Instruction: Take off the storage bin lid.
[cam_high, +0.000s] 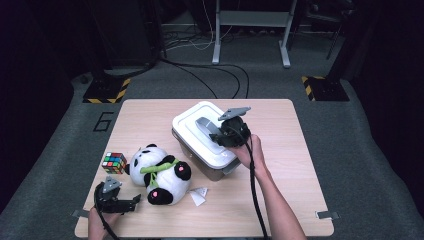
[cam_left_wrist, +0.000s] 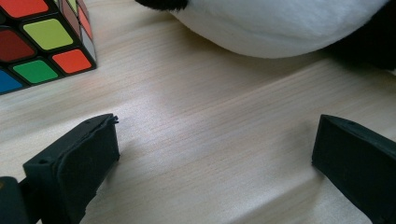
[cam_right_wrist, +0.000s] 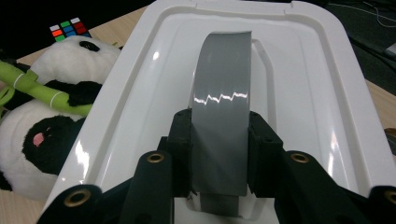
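Note:
A white lidded storage box (cam_high: 192, 131) stands in the middle of the wooden table, with a grey handle (cam_right_wrist: 222, 102) arching over its lid (cam_right_wrist: 299, 79). My right gripper (cam_right_wrist: 219, 154) is shut on that handle, one pad on each side of it; the high view has it as right gripper (cam_high: 226, 133) on top of the box. A plush panda (cam_high: 159, 174) holding a green bamboo stalk lies left of the box. Beyond it is a colourful puzzle cube (cam_high: 114, 162). My left gripper (cam_left_wrist: 212, 154) rests open on the table near the front left corner, nothing between its jaws, and appears as left gripper (cam_high: 125, 200) beside the panda.
A small white paper tag (cam_high: 198, 195) lies on the table in front of the panda. The panda's white belly (cam_left_wrist: 280, 25) and the puzzle cube (cam_left_wrist: 42, 42) are close ahead of the left jaws. Beyond the table (cam_high: 280, 200) are cables and stand legs on the floor.

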